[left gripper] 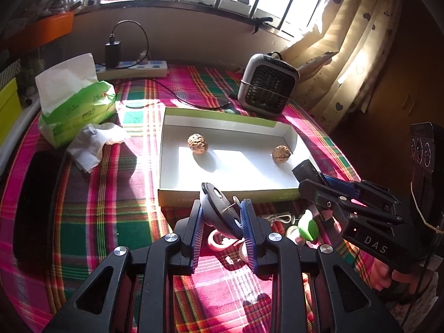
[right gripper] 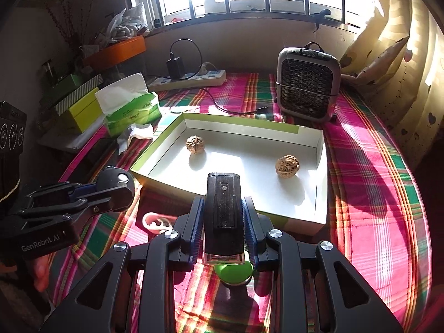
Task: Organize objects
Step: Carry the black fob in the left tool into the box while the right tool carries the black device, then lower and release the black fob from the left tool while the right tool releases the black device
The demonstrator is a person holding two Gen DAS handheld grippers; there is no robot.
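Note:
My left gripper [left gripper: 222, 208] is shut on a round black-and-grey disc [left gripper: 219, 213], held just short of the near wall of a shallow white box [left gripper: 219, 115]. Two walnuts [left gripper: 197, 144] [left gripper: 281, 154] lie apart inside the box. To the right, my right gripper [left gripper: 319, 183] holds a black block [left gripper: 304, 168]. In the right wrist view, the right gripper [right gripper: 223, 202] is shut on that black rectangular block [right gripper: 224, 205], above the box's [right gripper: 241, 118] near edge. Both walnuts [right gripper: 195, 144] [right gripper: 287, 165] show there too. The left gripper [right gripper: 122, 187] with its disc [right gripper: 115, 179] hangs at the left.
On the plaid cloth below the grippers lie a pink ring piece [left gripper: 217, 242], a white cable [left gripper: 277, 217] and a green-and-white toy [left gripper: 308, 229]. A tissue pack [left gripper: 80, 108], crumpled tissue [left gripper: 94, 144], small heater [right gripper: 308, 83], power strip [right gripper: 188, 79] and curtain [right gripper: 402, 69] surround the box.

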